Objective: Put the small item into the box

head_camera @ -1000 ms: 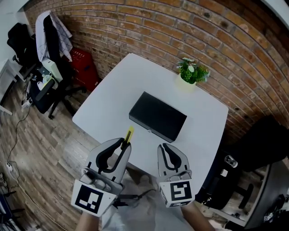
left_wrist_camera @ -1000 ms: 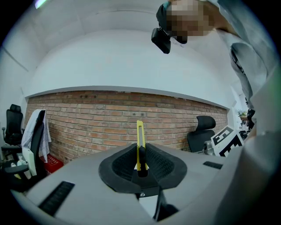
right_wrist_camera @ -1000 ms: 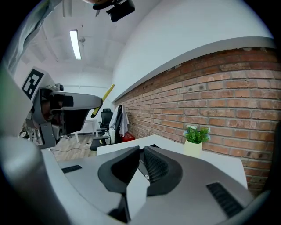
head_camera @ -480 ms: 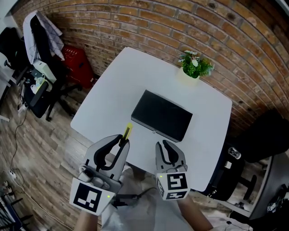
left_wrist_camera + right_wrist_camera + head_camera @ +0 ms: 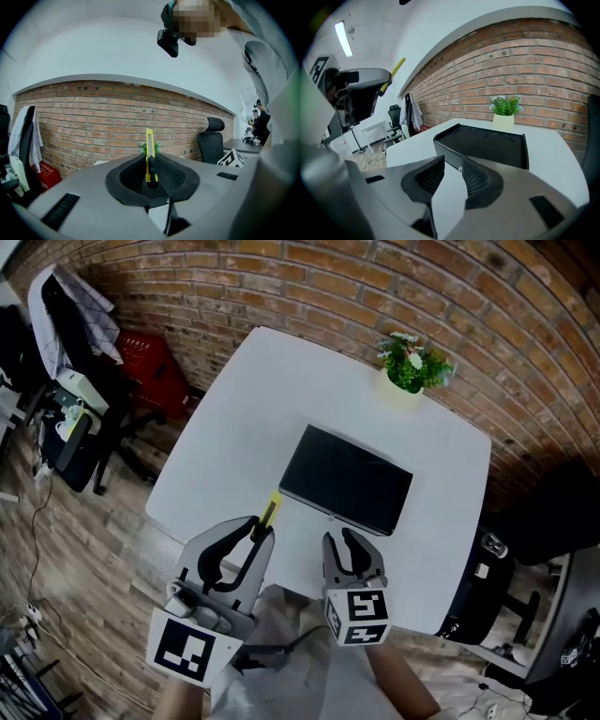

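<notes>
A black flat box (image 5: 345, 479) lies with its lid down in the middle of the white table (image 5: 244, 409). My left gripper (image 5: 255, 531) hovers over the table's near edge, shut on a slim yellow utility knife (image 5: 271, 510) that sticks out past the fingertips toward the box. In the left gripper view the knife (image 5: 149, 152) stands upright between the jaws. My right gripper (image 5: 340, 542) is beside it, near the box's front edge, open and holding nothing. The right gripper view looks across its jaws (image 5: 452, 171) at the box (image 5: 487, 143).
A small potted plant (image 5: 412, 364) stands at the table's far edge by the brick wall. Office chairs (image 5: 70, 418) with clothes sit to the left, and a dark chair (image 5: 553, 521) to the right. Wood floor surrounds the table.
The view has shifted, so table and box sit a little further right and nearer. Both grippers have edged toward the table's near edge. The left still holds the knife.
</notes>
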Motion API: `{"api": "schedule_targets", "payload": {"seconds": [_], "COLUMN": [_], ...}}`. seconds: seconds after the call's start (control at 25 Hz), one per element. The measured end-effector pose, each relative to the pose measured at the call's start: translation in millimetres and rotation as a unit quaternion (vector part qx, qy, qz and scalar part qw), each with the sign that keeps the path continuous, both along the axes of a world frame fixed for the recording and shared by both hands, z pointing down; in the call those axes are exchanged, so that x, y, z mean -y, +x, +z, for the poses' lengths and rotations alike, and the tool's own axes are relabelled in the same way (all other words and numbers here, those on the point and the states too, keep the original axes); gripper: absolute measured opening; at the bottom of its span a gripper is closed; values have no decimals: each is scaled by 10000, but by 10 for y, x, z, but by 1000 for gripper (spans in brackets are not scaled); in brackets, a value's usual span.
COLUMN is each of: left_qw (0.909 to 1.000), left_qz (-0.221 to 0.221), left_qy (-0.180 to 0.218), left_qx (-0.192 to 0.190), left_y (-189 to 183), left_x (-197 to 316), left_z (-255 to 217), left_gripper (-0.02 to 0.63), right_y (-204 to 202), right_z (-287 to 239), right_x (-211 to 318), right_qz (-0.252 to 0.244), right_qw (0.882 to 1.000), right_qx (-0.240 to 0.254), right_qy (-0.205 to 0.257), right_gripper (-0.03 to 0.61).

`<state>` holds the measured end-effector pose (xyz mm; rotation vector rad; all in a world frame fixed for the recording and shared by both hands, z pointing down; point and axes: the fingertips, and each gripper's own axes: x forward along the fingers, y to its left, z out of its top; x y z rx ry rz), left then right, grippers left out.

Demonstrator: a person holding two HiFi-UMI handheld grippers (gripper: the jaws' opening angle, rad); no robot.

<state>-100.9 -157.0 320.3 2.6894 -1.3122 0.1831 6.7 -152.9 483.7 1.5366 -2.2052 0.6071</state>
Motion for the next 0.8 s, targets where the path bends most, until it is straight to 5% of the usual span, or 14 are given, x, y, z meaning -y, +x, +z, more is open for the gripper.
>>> {"api": "schedule_targets", "payload": {"seconds": [0.8], "left_qw": [9994], "left_qz": [256], "left_qy": [-216], "left_qx": [-43], "left_y": [-239], "left_x": [347], "left_z": [245], "left_gripper": [77], "right_y": [6], "right_z": [639], "right_x": [304], "right_qz": [788], "right_qw": [9941], "right_qx": [-95], "right_qy": [-737], "right_gripper": [100]}}
